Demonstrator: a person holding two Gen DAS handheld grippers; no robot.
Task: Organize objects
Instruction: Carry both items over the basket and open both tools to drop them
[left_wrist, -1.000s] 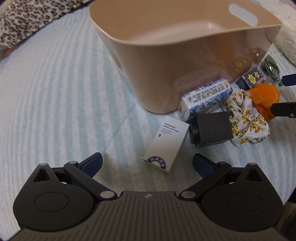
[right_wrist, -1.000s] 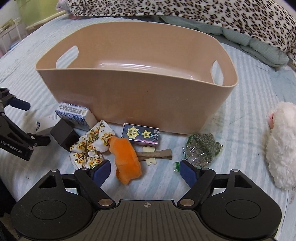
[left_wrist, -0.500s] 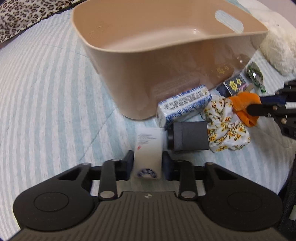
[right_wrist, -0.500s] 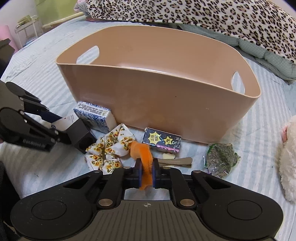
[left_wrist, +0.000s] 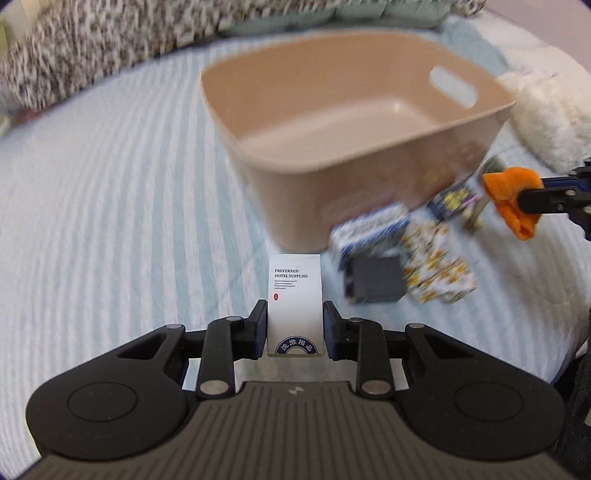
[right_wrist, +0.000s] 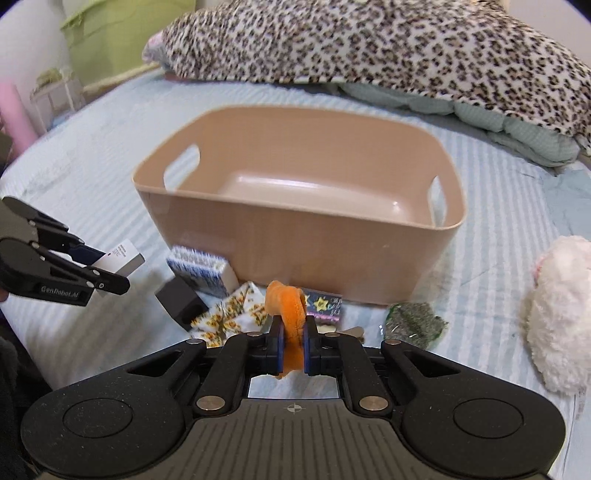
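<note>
Left gripper (left_wrist: 295, 325) clamped on white box (left_wrist: 295, 295); right gripper (right_wrist: 293, 345) clamped on orange scrunchie (right_wrist: 288, 306). Tub (left_wrist: 369, 192) at 12 o'clock: clear rim first, then release over middle.

Soft, even indoor light, no hard shadows. Beyond the left hand-held gripper (left_wrist: 294, 325) the beige bin (left_wrist: 354, 162) and clutter smear with motion blur; fisheye bending curves every edge.

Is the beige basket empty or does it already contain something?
Empty: the beige basket shows only its bare floor in both views.
</note>
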